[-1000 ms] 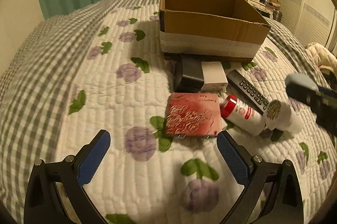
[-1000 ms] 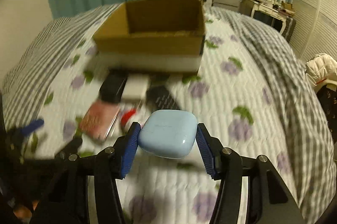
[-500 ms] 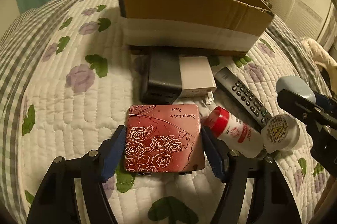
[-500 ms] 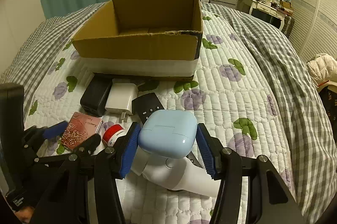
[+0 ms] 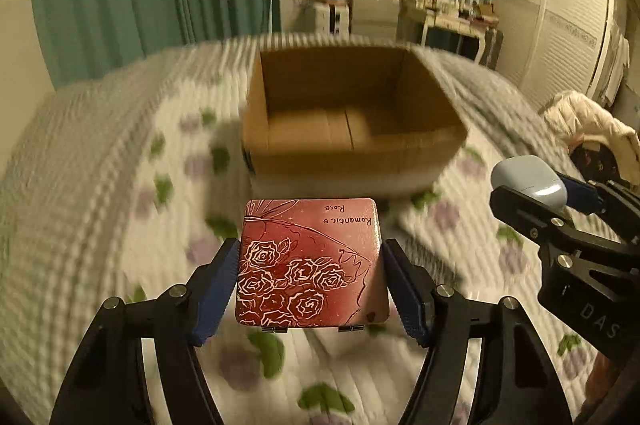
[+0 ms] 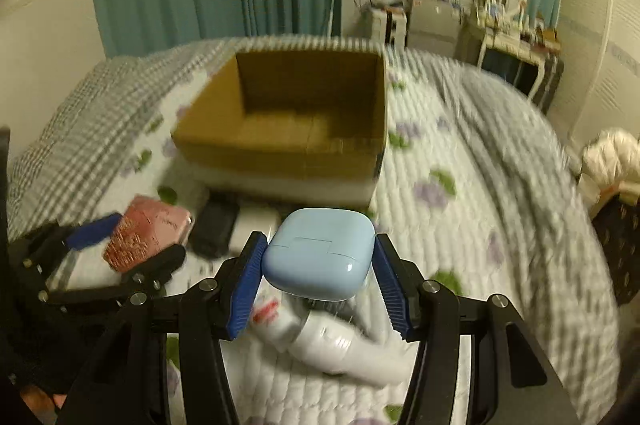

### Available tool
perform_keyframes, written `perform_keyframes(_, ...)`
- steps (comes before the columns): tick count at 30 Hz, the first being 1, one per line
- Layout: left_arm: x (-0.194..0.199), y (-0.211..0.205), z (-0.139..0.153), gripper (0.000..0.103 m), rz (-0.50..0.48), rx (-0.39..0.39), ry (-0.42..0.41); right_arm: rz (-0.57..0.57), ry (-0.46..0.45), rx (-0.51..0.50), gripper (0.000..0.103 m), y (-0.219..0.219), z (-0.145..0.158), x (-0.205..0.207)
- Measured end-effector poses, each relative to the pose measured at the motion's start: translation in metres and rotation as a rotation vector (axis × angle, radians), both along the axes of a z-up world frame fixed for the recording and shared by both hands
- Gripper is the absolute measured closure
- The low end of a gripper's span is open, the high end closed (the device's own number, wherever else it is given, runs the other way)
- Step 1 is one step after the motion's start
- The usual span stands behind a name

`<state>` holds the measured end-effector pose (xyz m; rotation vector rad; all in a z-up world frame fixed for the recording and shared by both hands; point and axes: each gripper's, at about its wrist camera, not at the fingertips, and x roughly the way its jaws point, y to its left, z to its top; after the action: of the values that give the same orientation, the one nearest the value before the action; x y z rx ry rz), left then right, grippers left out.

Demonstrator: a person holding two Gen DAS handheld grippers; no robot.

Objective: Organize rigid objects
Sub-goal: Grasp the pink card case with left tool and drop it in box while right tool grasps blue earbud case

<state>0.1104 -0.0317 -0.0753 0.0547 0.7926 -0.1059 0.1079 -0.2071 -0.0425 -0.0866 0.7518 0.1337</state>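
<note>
Red tin (image 5: pixel 310 265) between left tongs (image 5: pixel 310 289)

Left tongs (image 5: pixel 310 291) and right tongs (image 6: pixel 318 275) both clamped, angled downward, side by side.

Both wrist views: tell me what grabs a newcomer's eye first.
The red rose-patterned tin, clamped in the left gripper above the quilt, dominates the left wrist view. A pale blue case sits gripped in the right gripper. Beyond both stands an open cardboard box on the bed, apparently empty.
</note>
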Motion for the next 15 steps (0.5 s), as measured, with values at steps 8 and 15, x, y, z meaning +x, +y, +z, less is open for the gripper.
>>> perform_keyframes(8,0.064,-0.008,0.059,0.031,-0.002,0.012,-0.096,0.051,-0.144,-0.025,0.049,0.002,0.076,0.060)
perform_keyframes(15,0.122,-0.024,0.040,0.031,-0.021,0.025,-0.073,0.063,-0.137,0.021,0.049,-0.005,0.077,0.131)
